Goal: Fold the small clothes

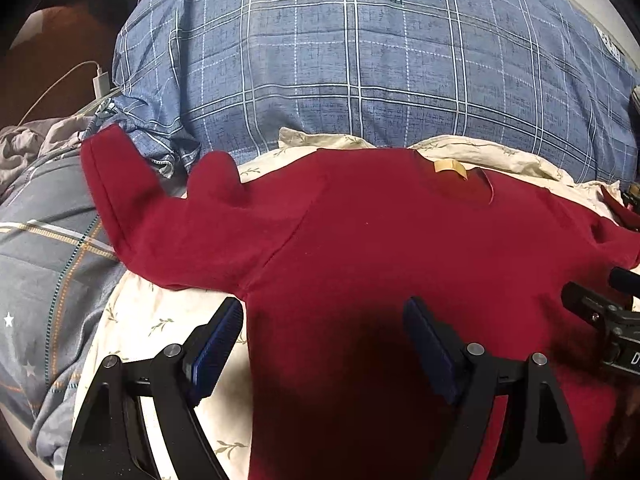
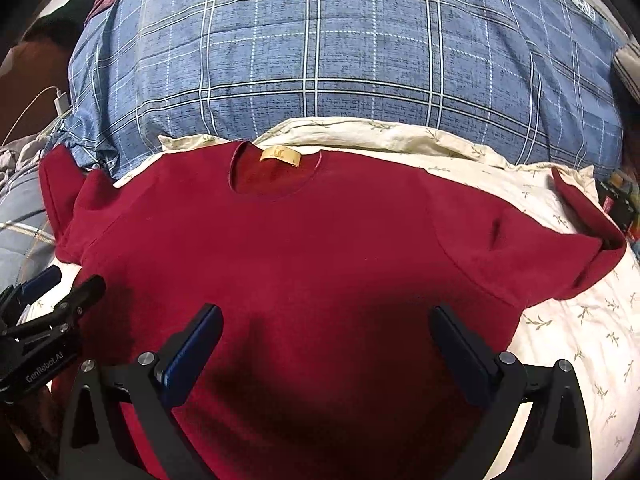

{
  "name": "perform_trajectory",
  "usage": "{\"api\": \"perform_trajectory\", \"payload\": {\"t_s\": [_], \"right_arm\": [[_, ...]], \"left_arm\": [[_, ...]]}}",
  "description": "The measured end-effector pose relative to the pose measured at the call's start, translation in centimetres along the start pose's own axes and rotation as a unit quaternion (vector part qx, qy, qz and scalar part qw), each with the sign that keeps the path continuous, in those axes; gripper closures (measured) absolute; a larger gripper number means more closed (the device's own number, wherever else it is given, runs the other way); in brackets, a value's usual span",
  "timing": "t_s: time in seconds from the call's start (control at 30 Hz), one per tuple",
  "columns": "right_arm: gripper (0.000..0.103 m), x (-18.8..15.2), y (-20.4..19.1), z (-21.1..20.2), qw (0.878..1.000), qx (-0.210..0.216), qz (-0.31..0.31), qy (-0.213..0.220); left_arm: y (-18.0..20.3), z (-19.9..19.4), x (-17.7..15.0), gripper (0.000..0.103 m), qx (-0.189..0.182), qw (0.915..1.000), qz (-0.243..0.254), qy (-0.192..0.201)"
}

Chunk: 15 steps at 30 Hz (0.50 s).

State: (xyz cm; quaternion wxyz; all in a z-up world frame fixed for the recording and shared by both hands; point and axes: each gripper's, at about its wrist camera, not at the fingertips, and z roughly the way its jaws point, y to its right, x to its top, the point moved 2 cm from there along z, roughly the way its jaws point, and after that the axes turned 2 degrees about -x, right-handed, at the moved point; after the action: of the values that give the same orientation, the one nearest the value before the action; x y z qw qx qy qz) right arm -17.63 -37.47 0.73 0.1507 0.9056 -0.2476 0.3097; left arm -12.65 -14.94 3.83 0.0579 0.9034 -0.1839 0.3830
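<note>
A dark red T-shirt (image 2: 312, 248) lies spread flat on a cream floral sheet (image 2: 580, 332), neck and tan label (image 2: 280, 156) towards the far side, both sleeves out. It also shows in the left wrist view (image 1: 380, 240). My left gripper (image 1: 322, 320) is open over the shirt's left side edge, below the left sleeve (image 1: 160, 220), holding nothing. My right gripper (image 2: 326, 326) is open over the lower middle of the shirt, holding nothing. The left gripper shows at the left edge of the right wrist view (image 2: 52, 292).
A big blue plaid duvet (image 2: 340, 52) rises behind the shirt. A grey quilt (image 1: 44, 264) lies to the left, with a white charger and cable (image 1: 100, 82) beyond it. Dark clutter (image 2: 620, 200) sits at the far right.
</note>
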Motion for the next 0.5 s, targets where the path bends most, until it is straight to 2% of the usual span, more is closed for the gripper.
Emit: {"api": "perform_trajectory", "payload": {"t_s": [0.5], "right_arm": [[0.0, -0.03, 0.12, 0.35, 1.0, -0.003, 0.005, -0.005]], "left_arm": [[0.11, -0.34, -0.07, 0.02, -0.002, 1.0, 0.003, 0.009]]}}
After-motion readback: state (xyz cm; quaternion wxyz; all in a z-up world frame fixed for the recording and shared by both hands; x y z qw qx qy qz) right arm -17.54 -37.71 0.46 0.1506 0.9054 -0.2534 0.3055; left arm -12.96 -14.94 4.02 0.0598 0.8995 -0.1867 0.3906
